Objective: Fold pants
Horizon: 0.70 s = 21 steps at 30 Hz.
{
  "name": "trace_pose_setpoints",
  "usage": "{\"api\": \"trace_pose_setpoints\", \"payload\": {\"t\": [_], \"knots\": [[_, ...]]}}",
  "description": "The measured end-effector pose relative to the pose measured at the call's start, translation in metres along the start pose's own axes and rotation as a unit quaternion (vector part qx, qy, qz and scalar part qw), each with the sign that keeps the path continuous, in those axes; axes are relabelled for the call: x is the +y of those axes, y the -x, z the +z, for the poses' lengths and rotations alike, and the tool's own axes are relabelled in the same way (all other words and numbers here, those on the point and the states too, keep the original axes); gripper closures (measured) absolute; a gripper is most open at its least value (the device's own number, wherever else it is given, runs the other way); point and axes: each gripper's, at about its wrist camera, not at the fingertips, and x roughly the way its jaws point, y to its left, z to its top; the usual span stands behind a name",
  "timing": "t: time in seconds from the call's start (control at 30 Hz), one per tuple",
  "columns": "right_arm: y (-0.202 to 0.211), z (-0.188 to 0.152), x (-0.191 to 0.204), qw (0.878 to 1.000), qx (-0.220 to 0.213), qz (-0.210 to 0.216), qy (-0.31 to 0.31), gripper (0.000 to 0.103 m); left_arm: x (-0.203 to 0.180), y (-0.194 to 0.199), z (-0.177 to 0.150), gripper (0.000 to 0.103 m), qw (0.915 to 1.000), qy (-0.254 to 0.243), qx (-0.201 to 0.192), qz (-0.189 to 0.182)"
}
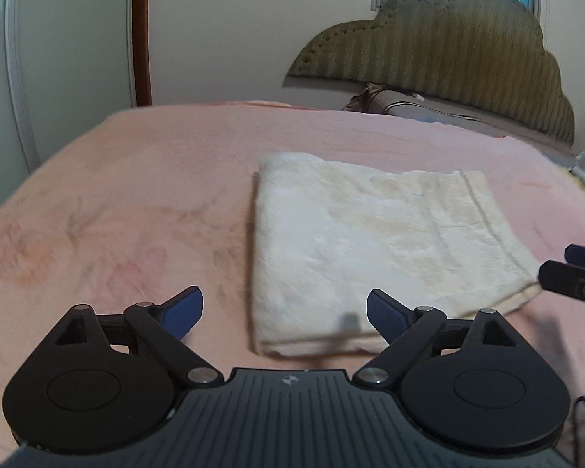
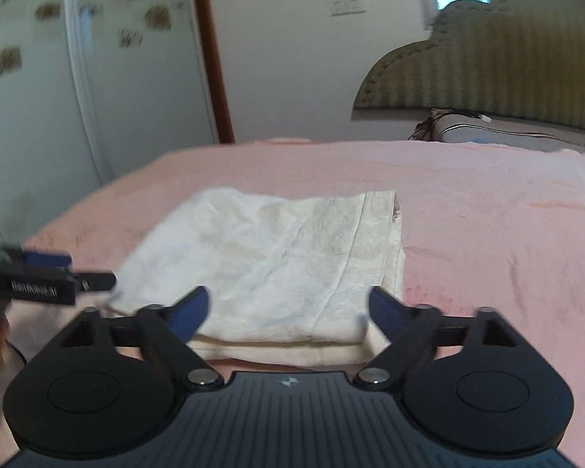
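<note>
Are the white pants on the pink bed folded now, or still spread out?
Folded. The pants lie as a compact rectangle on the pink blanket, with stacked layers visible at the near edge. Neither gripper holds them.

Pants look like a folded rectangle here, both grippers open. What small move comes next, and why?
Probably draw both grippers back: the pants already lie as a layered rectangle on the pink blanket, and the left gripper and right gripper are open, gripping nothing.

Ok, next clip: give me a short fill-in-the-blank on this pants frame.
The cream pants lie ____ on the bed.
The blanket under them is ____.
Both the left claw and the right claw are ____.
Behind the bed stands a green ____.

Missing: folded; pink; open; headboard
</note>
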Motion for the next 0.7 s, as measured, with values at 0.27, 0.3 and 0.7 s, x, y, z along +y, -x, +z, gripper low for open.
{"api": "trace_pose_setpoints", "payload": {"t": [0.27, 0.3, 0.7], "knots": [[0.021, -0.02, 0.039, 1.0, 0.012, -0.024, 0.013, 0.003, -0.026, 0.001, -0.033, 0.01, 0.9991, -0.009, 0.04, -0.015], [0.022, -0.023, 0.042, 0.999, 0.021, -0.028, 0.014, 0.002, -0.028, 0.0, -0.037, 0.01, 0.9989, -0.011, 0.043, -0.015], [0.046, -0.039, 0.053, 0.998, 0.035, 0.016, -0.054, 0.002, -0.037, -0.005, -0.065, 0.0, 0.9983, -0.039, 0.035, 0.027]]}}
